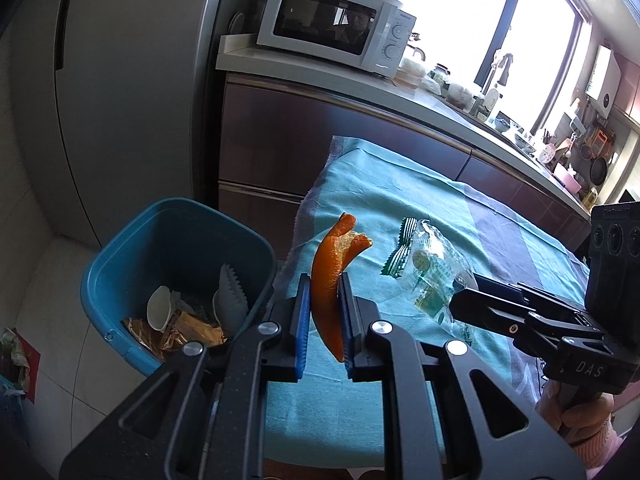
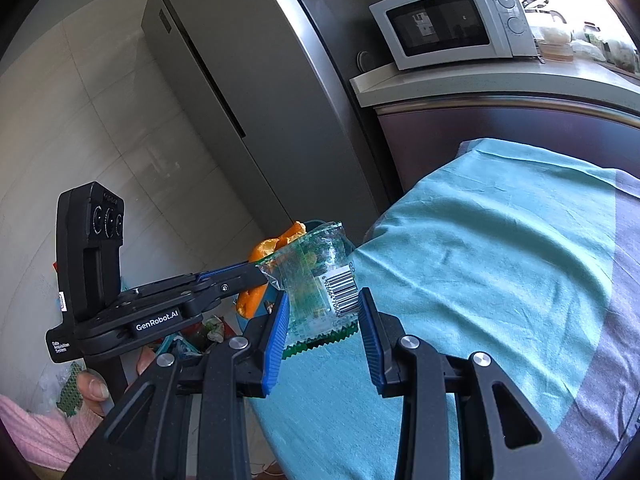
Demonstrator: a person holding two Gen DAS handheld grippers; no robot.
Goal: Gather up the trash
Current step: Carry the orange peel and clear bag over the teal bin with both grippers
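My left gripper (image 1: 325,286) is shut on a curved orange peel (image 1: 329,276) and holds it above the left edge of the teal cloth (image 1: 380,216), beside the blue trash bin (image 1: 120,264). The peel also shows in the right wrist view (image 2: 262,250). My right gripper (image 2: 325,300) is open, its blue pads either side of a clear plastic wrapper (image 2: 320,280) with green print and a barcode, lying on the cloth. In the left wrist view the wrapper (image 1: 430,268) lies just ahead of the right gripper (image 1: 460,300).
The bin holds a white shell-like piece (image 1: 158,308), a grey serrated piece (image 1: 230,300) and a gold wrapper (image 1: 188,334). A grey fridge (image 1: 120,80), a counter with a microwave (image 1: 336,24) and dark cabinets (image 1: 320,136) stand behind the table.
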